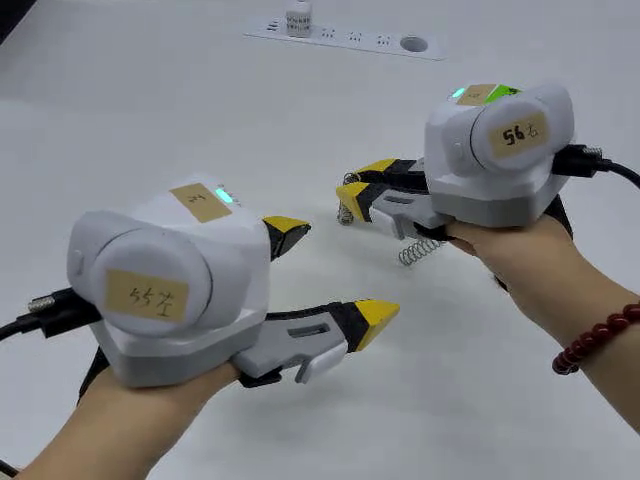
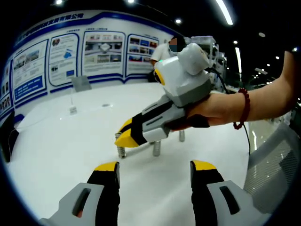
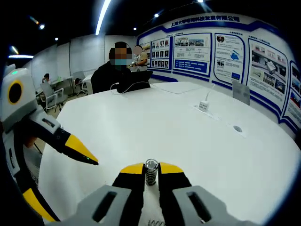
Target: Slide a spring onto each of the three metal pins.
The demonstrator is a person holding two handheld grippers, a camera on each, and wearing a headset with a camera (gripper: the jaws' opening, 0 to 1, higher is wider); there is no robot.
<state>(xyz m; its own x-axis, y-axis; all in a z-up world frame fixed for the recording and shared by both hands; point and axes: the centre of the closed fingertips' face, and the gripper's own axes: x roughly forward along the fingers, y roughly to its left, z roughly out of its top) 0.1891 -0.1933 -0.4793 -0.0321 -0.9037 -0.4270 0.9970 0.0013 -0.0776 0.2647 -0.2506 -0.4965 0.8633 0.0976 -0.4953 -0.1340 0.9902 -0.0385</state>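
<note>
The right tongs (image 3: 151,169) are pinched almost shut on a spring (image 3: 151,174) seated over a pin (image 3: 151,163). It looks like a light coil of thin wire that could buckle or shoot away under a hard squeeze, so a gentle hold across its middle seems safest. A loose spring (image 1: 420,250) lies on the table (image 1: 200,110) just beside those tongs. Two more pins (image 2: 156,148) stand just behind them. The left tongs (image 1: 335,275) are close by, wide open and empty. A power strip (image 1: 340,38) lies well beyond.
</note>
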